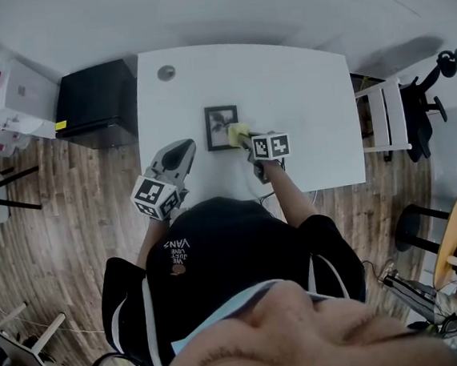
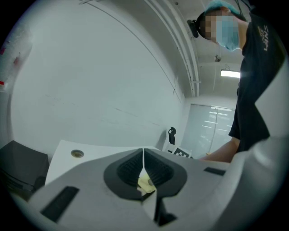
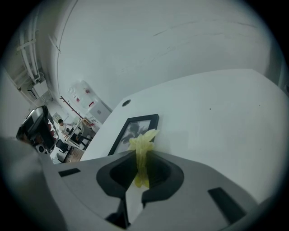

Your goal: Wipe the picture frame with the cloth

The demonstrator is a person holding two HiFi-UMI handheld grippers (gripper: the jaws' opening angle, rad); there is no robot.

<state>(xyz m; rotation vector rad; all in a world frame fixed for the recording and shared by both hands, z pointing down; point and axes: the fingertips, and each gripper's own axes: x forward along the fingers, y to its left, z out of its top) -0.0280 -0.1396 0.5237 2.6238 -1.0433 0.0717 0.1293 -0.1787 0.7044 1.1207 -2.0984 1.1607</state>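
Observation:
A small black picture frame (image 1: 221, 126) lies flat near the middle of the white table (image 1: 299, 83). My right gripper (image 1: 244, 139) is shut on a yellow cloth (image 1: 237, 134) that sits at the frame's right edge. In the right gripper view the cloth (image 3: 142, 143) sticks out between the closed jaws of my right gripper (image 3: 143, 151), its tip at the near corner of the picture frame (image 3: 133, 130). My left gripper (image 1: 182, 150) hovers left of the frame, apart from it. In its own view my left gripper (image 2: 143, 155) has its jaws pressed together and points at the wall; a small yellowish speck shows at their base.
A black cabinet (image 1: 96, 102) stands against the table's left side, with white boxes (image 1: 8, 103) beyond it. A white chair (image 1: 387, 115) and a black office chair (image 1: 422, 91) stand to the right. A round cable hole (image 1: 166, 72) is at the table's far left.

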